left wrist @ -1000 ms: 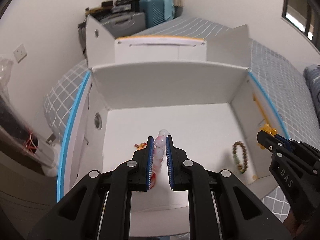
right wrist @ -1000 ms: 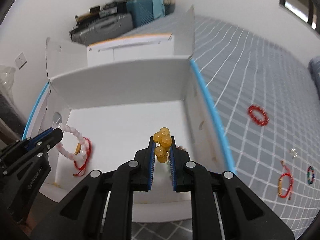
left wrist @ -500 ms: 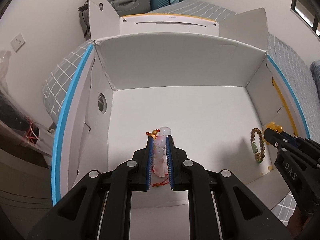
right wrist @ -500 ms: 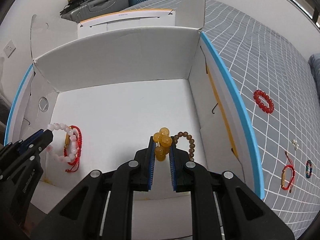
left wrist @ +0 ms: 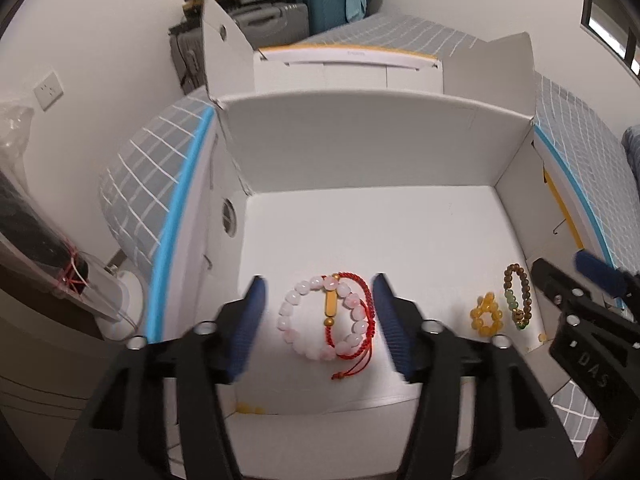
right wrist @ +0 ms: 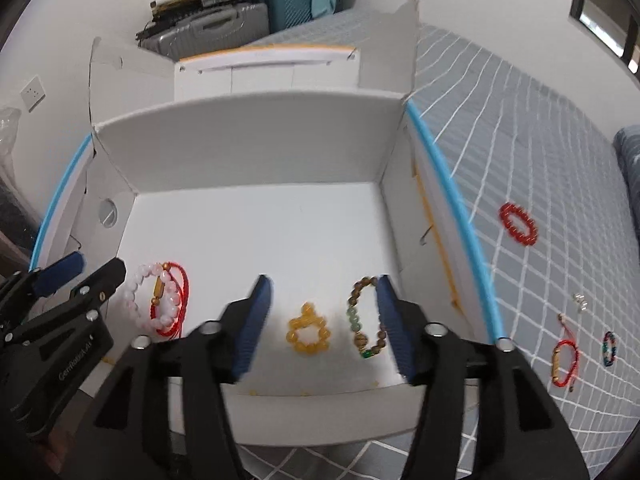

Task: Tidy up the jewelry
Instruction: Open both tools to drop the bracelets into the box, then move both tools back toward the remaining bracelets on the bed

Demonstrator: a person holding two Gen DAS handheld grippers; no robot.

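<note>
A white open box (left wrist: 360,152) (right wrist: 256,140) stands on the bed. On its floor lie a pink bead bracelet (left wrist: 298,322) (right wrist: 138,292) over a red cord bracelet (left wrist: 366,316) (right wrist: 182,300), an amber bead bracelet (left wrist: 486,316) (right wrist: 308,334) and a brown-green bead bracelet (left wrist: 520,296) (right wrist: 366,320). My left gripper (left wrist: 320,320) is open above the pink and red bracelets. My right gripper (right wrist: 324,320) is open above the amber one, empty.
On the grey checked bedspread right of the box lie a red bead bracelet (right wrist: 518,224), a red cord bracelet (right wrist: 564,360), a multicoloured bracelet (right wrist: 609,349) and small clear beads (right wrist: 580,302). Suitcases (right wrist: 248,16) stand by the far wall.
Both grippers opened and let go: the pink bracelet dropped onto the red cord one, the amber bracelet dropped beside the brown-green one. Both grippers drew back a little.
</note>
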